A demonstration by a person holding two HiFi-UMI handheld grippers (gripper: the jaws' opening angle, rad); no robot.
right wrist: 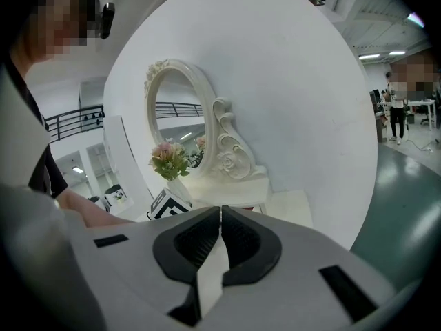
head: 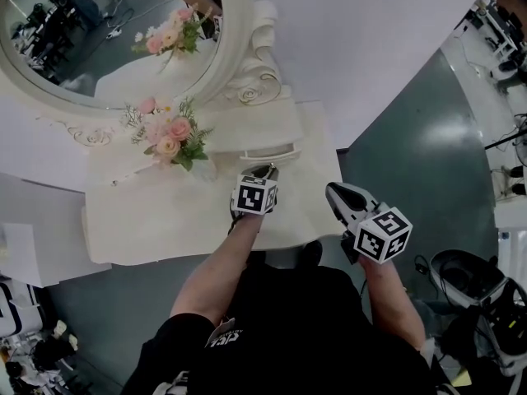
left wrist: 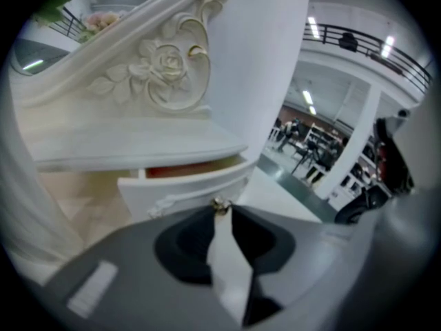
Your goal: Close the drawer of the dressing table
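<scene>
The white drawer (left wrist: 185, 183), at centre frame in the left gripper view, stands partly open with a reddish interior showing. The left gripper (left wrist: 220, 209) is clamped on its gold knob (left wrist: 220, 203). The right gripper (right wrist: 220, 211) has its jaws together, empty.

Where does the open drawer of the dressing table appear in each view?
Head view: drawer at centre, just beyond the left gripper.
Left gripper view: centre, its knob between the fingers.
Right gripper view: a sliver at centre, under the shelf.
Shared landmark: the carved rose above it.
</scene>
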